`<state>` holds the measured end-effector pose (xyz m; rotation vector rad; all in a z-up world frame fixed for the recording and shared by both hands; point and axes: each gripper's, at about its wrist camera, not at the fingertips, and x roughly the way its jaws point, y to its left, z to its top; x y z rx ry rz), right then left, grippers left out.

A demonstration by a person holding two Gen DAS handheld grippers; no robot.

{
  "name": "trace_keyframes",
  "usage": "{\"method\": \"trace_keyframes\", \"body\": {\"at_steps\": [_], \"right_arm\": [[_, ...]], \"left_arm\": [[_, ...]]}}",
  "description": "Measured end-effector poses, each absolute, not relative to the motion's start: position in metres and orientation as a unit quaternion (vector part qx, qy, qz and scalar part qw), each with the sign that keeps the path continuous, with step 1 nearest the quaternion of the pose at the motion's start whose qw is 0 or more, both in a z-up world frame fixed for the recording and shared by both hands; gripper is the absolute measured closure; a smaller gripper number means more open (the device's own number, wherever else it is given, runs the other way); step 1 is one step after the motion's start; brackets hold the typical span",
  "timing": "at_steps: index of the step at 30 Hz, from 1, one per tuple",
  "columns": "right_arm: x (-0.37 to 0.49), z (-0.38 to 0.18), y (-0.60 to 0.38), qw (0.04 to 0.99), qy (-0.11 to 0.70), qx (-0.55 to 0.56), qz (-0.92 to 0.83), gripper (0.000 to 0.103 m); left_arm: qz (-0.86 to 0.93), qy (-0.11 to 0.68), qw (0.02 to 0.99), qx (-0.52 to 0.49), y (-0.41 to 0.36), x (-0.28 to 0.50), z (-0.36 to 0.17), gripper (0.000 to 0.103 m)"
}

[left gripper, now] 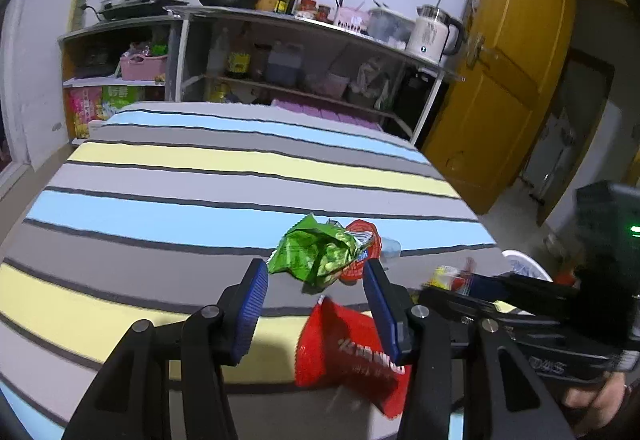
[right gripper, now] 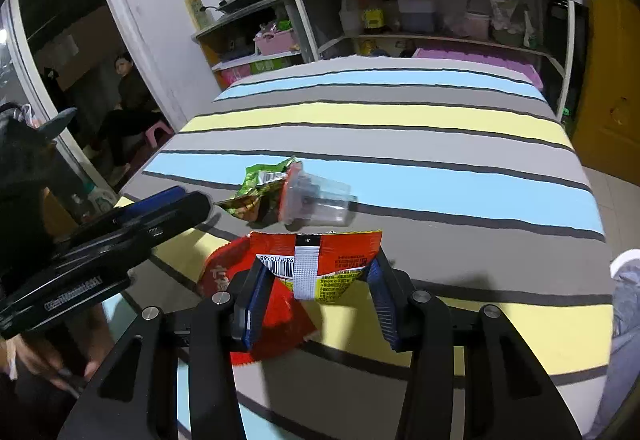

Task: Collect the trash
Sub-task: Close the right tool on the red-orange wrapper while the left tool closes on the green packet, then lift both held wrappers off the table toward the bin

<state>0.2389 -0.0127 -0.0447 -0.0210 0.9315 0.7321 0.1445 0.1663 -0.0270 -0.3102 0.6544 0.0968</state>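
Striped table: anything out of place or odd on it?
Yes, litter. A clear plastic cup lies tipped on its side against a crumpled green wrapper, and a torn red wrapper sits nearer on the striped table.

You are looking at a table covered by a striped cloth (left gripper: pixel 168 208) in grey, pale blue and pale yellow bands with thin dark lines between them. 3 pieces of trash lie on it: a crumpled green wrapper (left gripper: pixel 316 254), a clear plastic cup (right gripper: pixel 320 198) on its side touching that wrapper, and just beside them a red snack packet (right gripper: pixel 280 304).
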Motion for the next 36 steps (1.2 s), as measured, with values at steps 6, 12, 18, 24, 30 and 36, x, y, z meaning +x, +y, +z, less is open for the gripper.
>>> {"method": "trace_keyframes", "body": {"at_steps": [6, 12, 18, 24, 30, 36], "right_arm": [[0.244, -0.044, -0.027, 0.830, 0.437, 0.002, 0.348, 0.056], [0.249, -0.049, -0.035, 0.824, 0.444, 0.013, 0.351, 0.056], [0.250, -0.048, -0.040, 0.826, 0.440, 0.016, 0.352, 0.056], [0.249, -0.048, -0.046, 0.829, 0.438, 0.017, 0.348, 0.056], [0.242, -0.042, -0.057, 0.835, 0.432, 0.014, 0.340, 0.056], [0.234, -0.032, -0.071, 0.844, 0.423, 0.014, 0.329, 0.056]], "left_arm": [[0.068, 0.353, 0.927, -0.109, 0.152, 0.172, -0.038, 0.054], [0.068, 0.364, 0.924, -0.095, 0.145, 0.186, -0.040, 0.062], [0.061, 0.373, 0.922, -0.088, 0.142, 0.192, -0.042, 0.082], [0.065, 0.362, 0.925, -0.094, 0.143, 0.190, -0.039, 0.086], [0.063, 0.346, 0.931, -0.100, 0.139, 0.177, -0.030, 0.087], [0.058, 0.329, 0.937, -0.098, 0.127, 0.160, -0.013, 0.087]]}}
